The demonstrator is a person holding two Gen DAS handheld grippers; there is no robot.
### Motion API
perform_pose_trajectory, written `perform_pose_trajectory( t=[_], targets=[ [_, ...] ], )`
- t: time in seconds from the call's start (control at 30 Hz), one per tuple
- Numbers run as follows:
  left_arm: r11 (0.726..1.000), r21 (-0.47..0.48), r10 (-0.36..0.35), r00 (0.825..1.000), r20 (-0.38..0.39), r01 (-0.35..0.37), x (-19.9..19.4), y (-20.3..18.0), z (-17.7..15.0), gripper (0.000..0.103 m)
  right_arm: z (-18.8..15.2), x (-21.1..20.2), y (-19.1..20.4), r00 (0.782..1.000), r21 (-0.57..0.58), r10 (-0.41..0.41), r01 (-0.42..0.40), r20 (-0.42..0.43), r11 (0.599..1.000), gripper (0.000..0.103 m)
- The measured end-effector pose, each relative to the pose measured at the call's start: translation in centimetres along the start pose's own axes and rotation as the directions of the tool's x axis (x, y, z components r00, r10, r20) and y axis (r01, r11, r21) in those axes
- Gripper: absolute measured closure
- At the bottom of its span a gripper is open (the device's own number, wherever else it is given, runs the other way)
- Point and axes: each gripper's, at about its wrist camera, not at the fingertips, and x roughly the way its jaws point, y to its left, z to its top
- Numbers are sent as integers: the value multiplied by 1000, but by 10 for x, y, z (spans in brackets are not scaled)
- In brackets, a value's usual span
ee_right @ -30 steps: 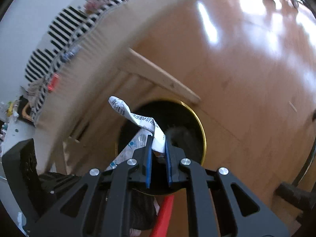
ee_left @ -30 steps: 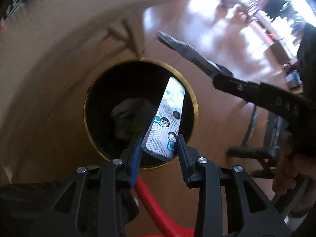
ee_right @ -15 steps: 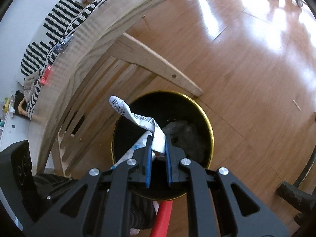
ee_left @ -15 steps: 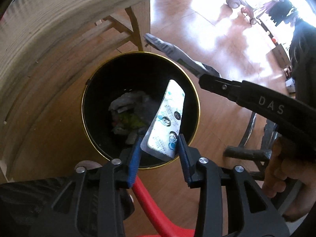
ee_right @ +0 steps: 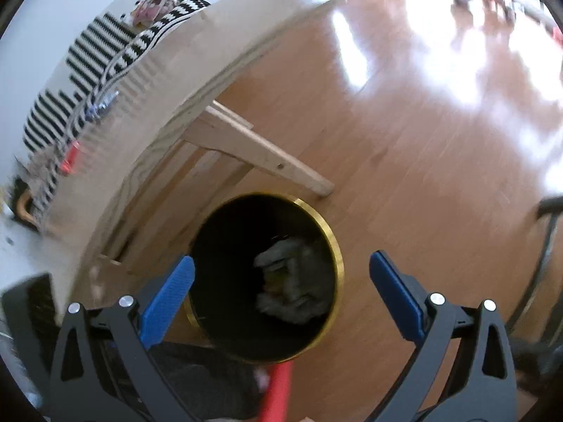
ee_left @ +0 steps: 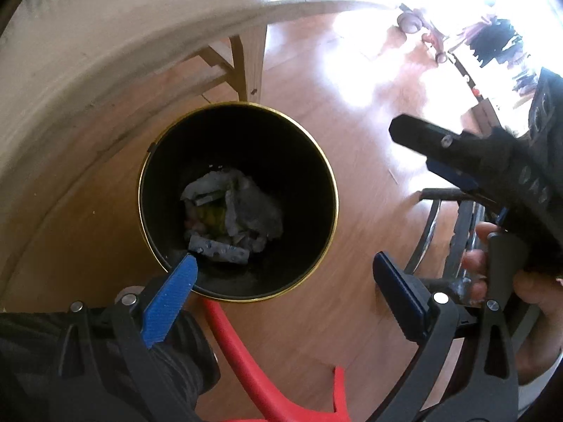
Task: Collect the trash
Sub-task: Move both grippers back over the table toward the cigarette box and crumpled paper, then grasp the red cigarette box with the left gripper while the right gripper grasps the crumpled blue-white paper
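A black bin with a gold rim stands on the wood floor beside a table leg. Crumpled wrappers lie at its bottom, and a blister pack rests on them at the near side. My left gripper hangs over the bin, its jaws opening wide with nothing between them. My right gripper is above the bin too, jaws opening, nothing held. In the left wrist view the right gripper shows at the right, held by a hand.
A pale wooden table with slanted legs overhangs the bin on the left. A red plastic piece lies below the bin. Dark metal chair legs stand to the right. A striped cloth covers the tabletop.
Both grippers let go: the blister pack dropped from the left gripper and the twisted wrapper from the right, both now in the bin. The right gripper drew back to the right.
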Motion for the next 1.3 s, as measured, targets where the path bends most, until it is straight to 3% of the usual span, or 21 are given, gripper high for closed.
perform_pose_trajectory(
  t=[0.13,0.2,0.3,0.37,0.47,0.53,0.73,0.83,0.97,1.0,1.17,1.3],
  targets=[
    [994,-42,-100,993,60,102,-36,-3,-1,6,1,-19,13,995,-55,-47,52,84,997,7],
    [995,-18,-99,989,110,101,-59,-4,3,6,14,-29,20,991,-54,-38,45,129,997,7],
    [1000,27,-2,970,242,-4,-108,5,16,6,38,-42,49,979,-104,23,-2,201,995,7],
    [997,-11,77,944,321,-78,-137,24,25,6,51,-40,71,976,-164,50,-15,210,986,7],
    [975,-108,220,889,401,-192,-175,72,39,6,66,-21,112,981,-281,60,-6,186,960,7],
    [951,-165,307,867,392,-262,-186,104,47,6,72,-6,140,985,-353,72,-12,157,936,7],
    [883,-302,438,860,263,-358,-186,213,66,6,93,47,213,994,-527,89,-42,64,849,7],
    [862,-380,437,870,227,-334,-182,258,76,6,110,74,238,996,-548,84,-64,11,834,7],
    [857,-401,423,885,192,-323,-168,288,93,6,131,104,267,998,-595,63,-55,-8,802,7],
    [852,-389,449,871,200,-350,-167,291,99,6,137,110,271,998,-602,60,-54,-10,796,7],
    [855,-347,468,860,202,-384,-165,311,134,6,159,142,307,999,-669,45,-29,7,743,7],
    [833,-358,517,823,234,-422,-162,336,160,5,175,163,333,997,-713,81,-66,-13,698,7]
  ],
)
